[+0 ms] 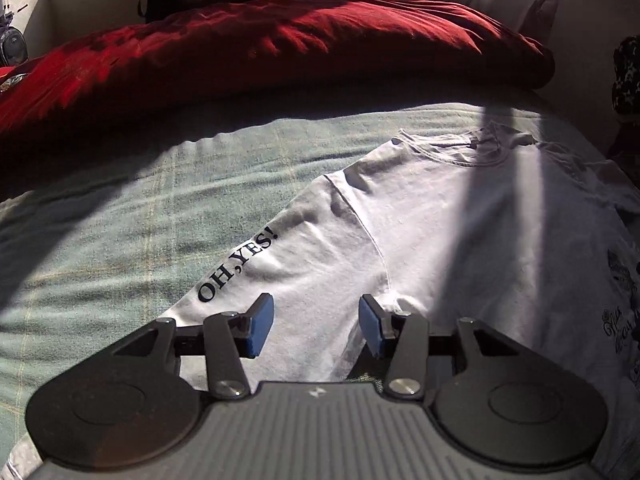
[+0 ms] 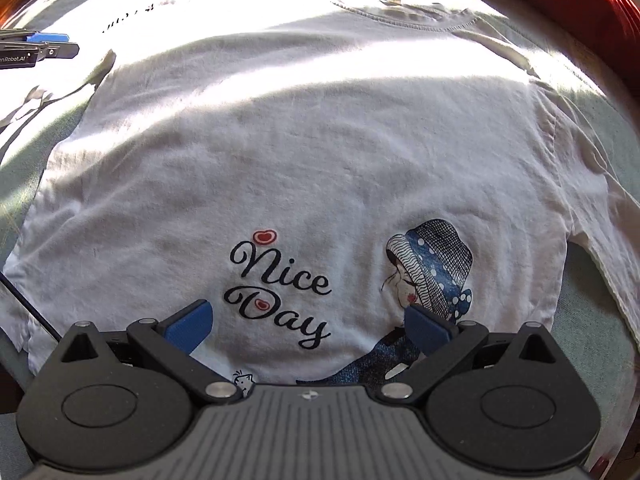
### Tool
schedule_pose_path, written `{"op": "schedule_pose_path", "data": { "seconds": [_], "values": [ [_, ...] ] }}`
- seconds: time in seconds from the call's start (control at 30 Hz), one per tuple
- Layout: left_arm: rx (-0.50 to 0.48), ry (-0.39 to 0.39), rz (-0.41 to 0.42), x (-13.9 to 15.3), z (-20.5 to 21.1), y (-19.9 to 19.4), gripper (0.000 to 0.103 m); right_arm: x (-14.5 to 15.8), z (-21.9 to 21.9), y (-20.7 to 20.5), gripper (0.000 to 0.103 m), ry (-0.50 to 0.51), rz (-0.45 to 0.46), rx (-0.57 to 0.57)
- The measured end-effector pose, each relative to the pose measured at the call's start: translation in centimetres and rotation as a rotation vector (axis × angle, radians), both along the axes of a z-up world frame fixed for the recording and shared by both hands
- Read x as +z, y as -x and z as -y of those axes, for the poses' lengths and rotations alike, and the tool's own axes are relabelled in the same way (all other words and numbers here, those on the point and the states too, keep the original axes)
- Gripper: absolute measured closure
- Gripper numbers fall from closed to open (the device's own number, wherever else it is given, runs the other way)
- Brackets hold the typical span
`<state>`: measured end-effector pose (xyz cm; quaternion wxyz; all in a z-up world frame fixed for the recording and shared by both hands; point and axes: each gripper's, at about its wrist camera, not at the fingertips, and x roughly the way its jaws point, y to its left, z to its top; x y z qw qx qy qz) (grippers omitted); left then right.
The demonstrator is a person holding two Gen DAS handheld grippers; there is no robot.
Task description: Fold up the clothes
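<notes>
Lying flat on a pale green bedspread, the white T-shirt catches window sunlight, a red duvet heaped beyond; left gripper and right gripper hover spread, empty.

White T-shirt print — cut off at right edge.

Black grippers, blue pads

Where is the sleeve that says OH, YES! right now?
In the left wrist view, the sleeve lies flat on the green bedspread, just ahead of the open left gripper, with the red pillow behind.
</notes>
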<state>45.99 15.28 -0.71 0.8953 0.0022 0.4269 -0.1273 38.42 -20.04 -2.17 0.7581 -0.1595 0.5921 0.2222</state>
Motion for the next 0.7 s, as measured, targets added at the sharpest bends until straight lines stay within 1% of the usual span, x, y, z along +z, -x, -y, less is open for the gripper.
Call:
{"op": "schedule_pose_path", "data": {
  "seconds": [0.03,0.07,0.1,0.13,0.2,0.23,0.27,0.3,0.33,0.37,0.4,0.43,0.47,0.5,0.57,0.67,0.7],
  "values": [
    [-0.023,0.051,0.007,-0.1,1.2,-0.9,0.054,0.8,-2.4,-0.9,0.000,-0.019,0.031,-0.001],
    [-0.044,0.099,0.007,-0.3,2.3,-1.7,0.053,1.3,-3.6,-2.4,0.000,-0.036,0.059,-0.006],
    [-0.068,0.168,-0.007,-1.0,3.6,-2.7,0.053,1.0,-2.6,-5.1,0.000,-0.050,0.081,-0.015],
    [-0.080,0.236,-0.056,-1.9,4.6,-3.7,0.052,0.9,-2.0,-7.5,0.000,-0.064,0.098,-0.025],
    [-0.055,0.287,-0.160,-4.3,5.2,-4.8,0.051,1.5,-1.6,-10.8,0.000,-0.094,0.116,-0.046],
    [-0.039,0.305,-0.211,-5.5,5.5,-5.3,0.050,1.9,-0.9,-11.6,0.000,-0.104,0.127,-0.053],
    [-0.014,0.289,-0.212,-6.0,5.1,-5.4,0.051,1.8,-0.3,-12.2,0.000,-0.113,0.140,-0.053],
    [0.015,0.260,-0.193,-6.2,4.4,-5.3,0.060,1.8,0.3,-12.7,0.000,-0.122,0.152,-0.054],
    [0.044,0.230,-0.173,-6.5,3.7,-5.2,0.061,1.6,0.9,-13.3,0.000,-0.125,0.164,-0.054],
    [0.070,0.212,-0.175,-6.3,3.1,-5.3,0.061,1.3,1.2,-13.9,0.000,-0.120,0.177,-0.053],
    [0.094,0.198,-0.186,-6.0,2.5,-5.5,0.066,1.0,1.6,-14.5,0.000,-0.115,0.189,-0.052],
    [0.107,0.183,-0.191,-5.4,2.5,-5.8,0.066,0.7,2.0,-15.2,0.000,-0.110,0.202,-0.051],
    [0.116,0.169,-0.193,-4.7,2.8,-6.0,0.063,0.4,2.4,-15.6,0.000,-0.107,0.212,-0.052],
    [0.124,0.154,-0.195,-4.1,3.1,-6.3,0.053,0.4,3.2,-16.1,0.000,-0.111,0.218,-0.060],
    [0.081,0.149,-0.150,-2.8,4.6,-6.9,0.050,0.8,4.6,-17.6,0.000,-0.138,0.237,-0.085],
    [0.064,0.150,-0.167,-3.9,6.8,-8.2,0.042,1.3,5.1,-19.3,0.000,-0.175,0.279,-0.104],
    [0.061,0.149,-0.176,-4.4,7.4,-8.7,0.042,1.1,5.1,-19.9,0.000,-0.183,0.283,-0.110]
  ]
}}
